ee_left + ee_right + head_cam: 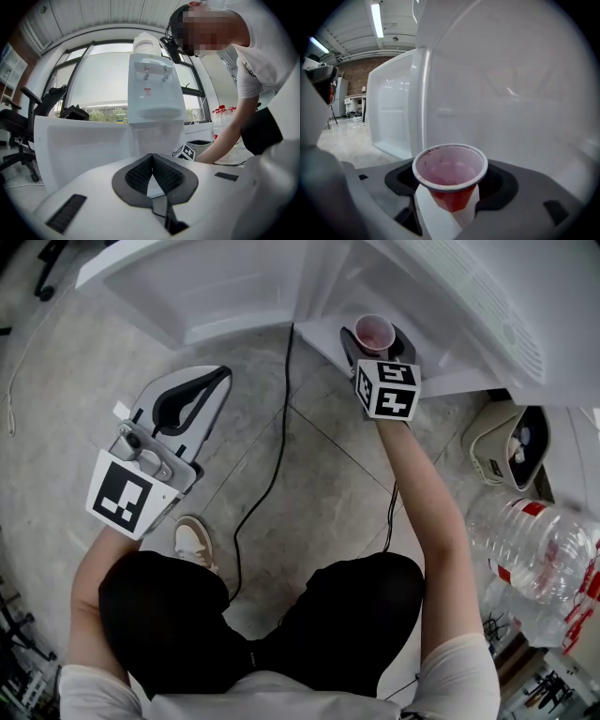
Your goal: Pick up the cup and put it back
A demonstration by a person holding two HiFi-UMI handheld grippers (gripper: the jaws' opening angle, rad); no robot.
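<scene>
A red plastic cup (pixel 375 332) with a white rim and white inside stands upright between the jaws of my right gripper (pixel 377 341). In the right gripper view the cup (pixel 451 174) fills the gap, with the dark pads against both its sides, so my right gripper (pixel 451 190) is shut on it. The cup is held close to a white appliance wall (pixel 511 93). My left gripper (pixel 221 377) hangs over the floor at the left and holds nothing. In the left gripper view its (pixel 151 156) fingertips meet, so it is shut.
A white water dispenser (pixel 152 93) stands ahead of the left gripper, with an open white door panel (pixel 216 287) beside it. A black cable (pixel 272 446) runs across the tiled floor. A white bin (pixel 511 442) and large clear water bottles (pixel 539 545) stand at the right.
</scene>
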